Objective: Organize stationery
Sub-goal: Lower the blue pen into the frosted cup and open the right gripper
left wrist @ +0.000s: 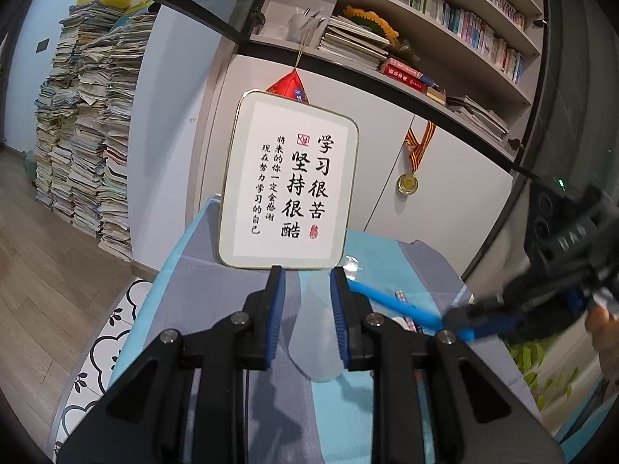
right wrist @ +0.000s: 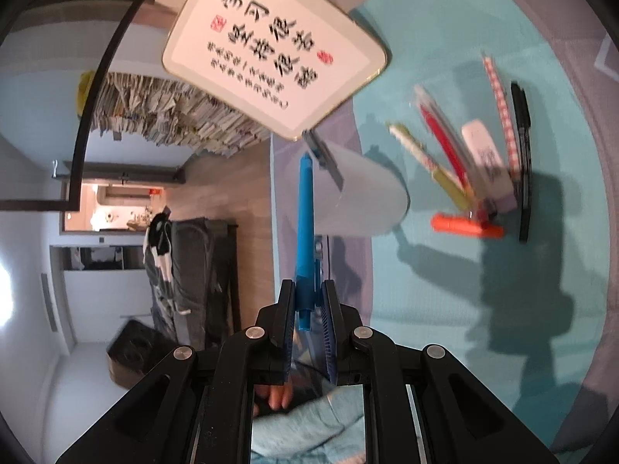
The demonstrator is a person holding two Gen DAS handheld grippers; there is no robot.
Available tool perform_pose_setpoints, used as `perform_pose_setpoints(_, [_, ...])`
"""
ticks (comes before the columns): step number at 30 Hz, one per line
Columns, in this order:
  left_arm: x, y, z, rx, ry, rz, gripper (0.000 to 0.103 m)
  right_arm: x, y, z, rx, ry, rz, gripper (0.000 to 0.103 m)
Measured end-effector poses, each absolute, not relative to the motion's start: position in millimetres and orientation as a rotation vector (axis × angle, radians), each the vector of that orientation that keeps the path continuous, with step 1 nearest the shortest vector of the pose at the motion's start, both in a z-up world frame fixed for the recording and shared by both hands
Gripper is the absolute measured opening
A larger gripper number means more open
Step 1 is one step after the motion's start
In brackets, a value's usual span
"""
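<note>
Now, in your left wrist view, your left gripper sits low at centre frame with its blue-padded jaws either side of a translucent plastic cup; the pads appear to touch its sides, though you cannot tell how firmly they bear on it. The cup stands on the blue-and-grey striped tablecloth, just in front of the framed calligraphy sign. From the right edge your right gripper reaches in, blurred, with a blue pen whose far tip lies just beside the left gripper's right finger, near the cup's rim.

Next, in your right wrist view, the right gripper at lower centre is clamped on the blue pen, which points up the frame toward the cup. The cup appears with a jaw of the other gripper against its side. At centre right, a loose cluster lies on the teal cloth: a red pen, a green pencil, a white eraser, a checked pen, a black pen and an orange marker.
</note>
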State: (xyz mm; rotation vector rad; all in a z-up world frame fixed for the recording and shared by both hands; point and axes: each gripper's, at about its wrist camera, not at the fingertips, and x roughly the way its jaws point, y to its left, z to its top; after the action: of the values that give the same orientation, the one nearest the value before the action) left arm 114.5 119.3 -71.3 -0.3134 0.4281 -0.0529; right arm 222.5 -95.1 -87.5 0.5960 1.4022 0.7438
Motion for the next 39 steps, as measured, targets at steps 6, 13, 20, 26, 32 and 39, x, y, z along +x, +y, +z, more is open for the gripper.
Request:
perform_pose_setpoints(6, [114, 116, -75, -0.289, 0.435, -0.06, 0.021, 232, -92, -75, 0.547, 1.334, 0.718, 0.014])
perform_pose_setpoints(13, [124, 114, -82, -0.288, 0.471, -0.065, 0.021, 227, -98, -66, 0.493, 1.299, 0.711, 0.014])
perform_pose_setpoints(20, [116, 110, -80, -0.278, 0.462, -0.072, 0.021, 231, -85, -55, 0.384, 1.2, 0.665, 0.014])
perform_pose_setpoints(26, [112, 107, -80, -0.256, 0.463, -0.073, 0.021, 210, -58, -40, 0.101, 1.006, 0.599, 0.014])
perform_pose_setpoints(32, [112, 108, -80, -0.261, 0.463, -0.073, 0.021, 194, -44, -33, -0.03, 0.927, 0.587, 0.014])
perform_pose_setpoints(39, [112, 108, -80, -0.262, 0.463, -0.072, 0.021, 193, -42, -35, -0.037, 0.933, 0.59, 0.014])
